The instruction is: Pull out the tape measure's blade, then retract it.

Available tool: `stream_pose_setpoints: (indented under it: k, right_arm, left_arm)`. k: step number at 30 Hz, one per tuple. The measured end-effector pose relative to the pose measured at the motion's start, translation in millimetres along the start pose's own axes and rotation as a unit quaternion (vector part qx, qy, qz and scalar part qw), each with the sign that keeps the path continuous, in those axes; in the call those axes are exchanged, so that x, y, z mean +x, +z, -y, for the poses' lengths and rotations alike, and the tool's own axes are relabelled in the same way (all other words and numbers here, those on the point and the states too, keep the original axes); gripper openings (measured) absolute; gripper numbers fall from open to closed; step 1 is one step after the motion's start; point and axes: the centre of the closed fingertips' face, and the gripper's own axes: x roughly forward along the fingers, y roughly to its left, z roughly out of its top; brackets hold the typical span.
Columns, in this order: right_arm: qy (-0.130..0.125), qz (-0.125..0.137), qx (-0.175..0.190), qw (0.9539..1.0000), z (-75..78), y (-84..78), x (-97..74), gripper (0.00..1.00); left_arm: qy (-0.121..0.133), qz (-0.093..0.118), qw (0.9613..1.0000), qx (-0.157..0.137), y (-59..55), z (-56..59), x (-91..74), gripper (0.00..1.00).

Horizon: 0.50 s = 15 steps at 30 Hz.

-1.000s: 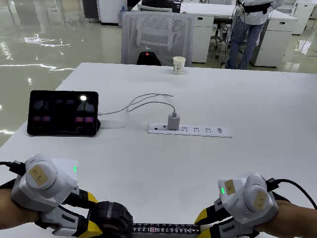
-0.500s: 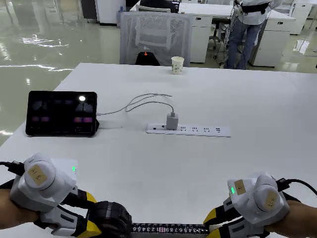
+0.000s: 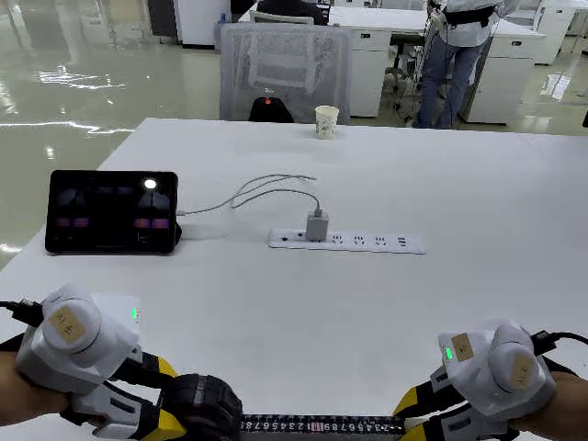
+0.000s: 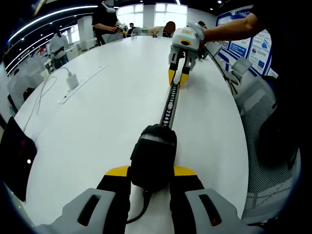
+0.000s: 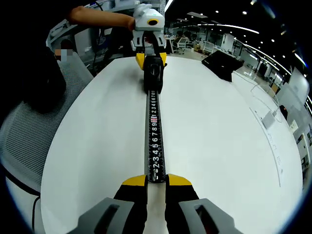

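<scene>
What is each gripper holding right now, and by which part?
The left gripper holds the black tape measure case by its sides. The right gripper pinches the free end of its pulled-out black numbered blade.

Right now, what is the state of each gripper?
Left gripper: shut on the tape case.
Right gripper: shut on the blade.
</scene>
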Motion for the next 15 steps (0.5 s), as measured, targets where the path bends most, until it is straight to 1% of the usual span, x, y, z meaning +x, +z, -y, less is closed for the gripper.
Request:
stream_pose_setpoints:
  k: [15]
  right_arm:
    - [-0.008,-0.011,0.008,0.9999,-1.3,-18.4,-13.7,0.09]
  left_arm:
    - [-0.001,-0.001,1.0000,0.001,0.1,0.2,-0.2,0.25]
